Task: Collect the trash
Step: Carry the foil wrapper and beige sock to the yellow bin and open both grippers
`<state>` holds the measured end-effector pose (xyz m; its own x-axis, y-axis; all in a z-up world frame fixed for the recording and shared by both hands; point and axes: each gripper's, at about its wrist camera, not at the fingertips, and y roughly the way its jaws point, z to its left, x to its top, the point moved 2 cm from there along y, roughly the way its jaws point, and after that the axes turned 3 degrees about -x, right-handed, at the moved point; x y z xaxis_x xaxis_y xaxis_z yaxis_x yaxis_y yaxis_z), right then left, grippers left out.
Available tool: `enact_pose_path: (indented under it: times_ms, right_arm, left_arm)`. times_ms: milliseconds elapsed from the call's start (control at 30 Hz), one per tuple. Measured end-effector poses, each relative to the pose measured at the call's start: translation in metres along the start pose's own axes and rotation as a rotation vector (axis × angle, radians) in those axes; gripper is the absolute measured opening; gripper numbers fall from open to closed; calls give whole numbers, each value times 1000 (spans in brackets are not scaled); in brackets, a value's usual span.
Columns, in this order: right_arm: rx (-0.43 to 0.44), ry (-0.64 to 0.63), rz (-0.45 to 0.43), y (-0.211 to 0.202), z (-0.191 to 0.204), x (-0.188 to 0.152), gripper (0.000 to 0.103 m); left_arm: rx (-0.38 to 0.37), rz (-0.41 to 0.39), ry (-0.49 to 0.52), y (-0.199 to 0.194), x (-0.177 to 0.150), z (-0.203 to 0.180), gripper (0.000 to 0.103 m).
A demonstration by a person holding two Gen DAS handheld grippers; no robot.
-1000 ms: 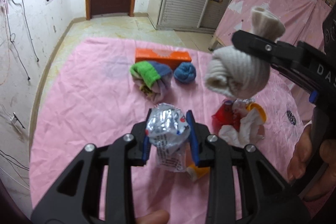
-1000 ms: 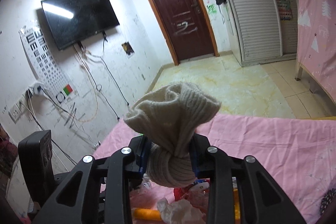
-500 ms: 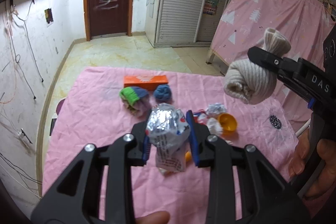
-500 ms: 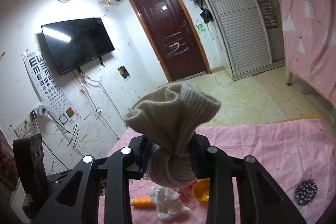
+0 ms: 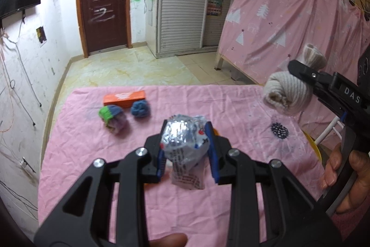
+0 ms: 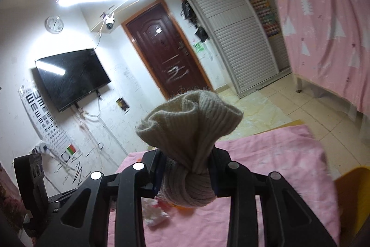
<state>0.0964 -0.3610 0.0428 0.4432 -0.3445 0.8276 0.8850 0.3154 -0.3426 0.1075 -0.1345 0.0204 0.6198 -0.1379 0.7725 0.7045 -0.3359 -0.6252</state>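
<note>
The left gripper (image 5: 186, 152) is clamping a crumpled foil wrapper (image 5: 183, 147) above the pink sheet (image 5: 69, 154), and the right gripper (image 6: 187, 175) is pinching a rolled beige sock (image 6: 188, 131) aloft. Both loads seem to be mid-carry, likely needing release over the yellow bin (image 6: 353, 189) at the sheet's right edge. Farther off, a striped sock ball (image 5: 112, 116), a blue sock ball (image 5: 140, 108) and an orange box (image 5: 124, 97) are lying on the sheet.

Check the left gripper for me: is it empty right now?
No, the left gripper is clamped on a crumpled silver wrapper held above the pink sheet.

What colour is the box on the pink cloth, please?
Orange, with a pale mark on top. The box shows best in the left wrist view.
</note>
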Motion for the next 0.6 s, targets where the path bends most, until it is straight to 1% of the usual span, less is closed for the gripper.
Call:
enact_pose_path:
  times_ms: [300, 600]
  right_arm:
    - [-122, 89, -109, -68, -79, 1, 26]
    - [-244, 161, -162, -108, -147, -6, 26]
  left_arm:
    - [-40, 7, 75, 6, 5, -54, 28]
    - [-89, 17, 154, 18, 7, -110, 28]
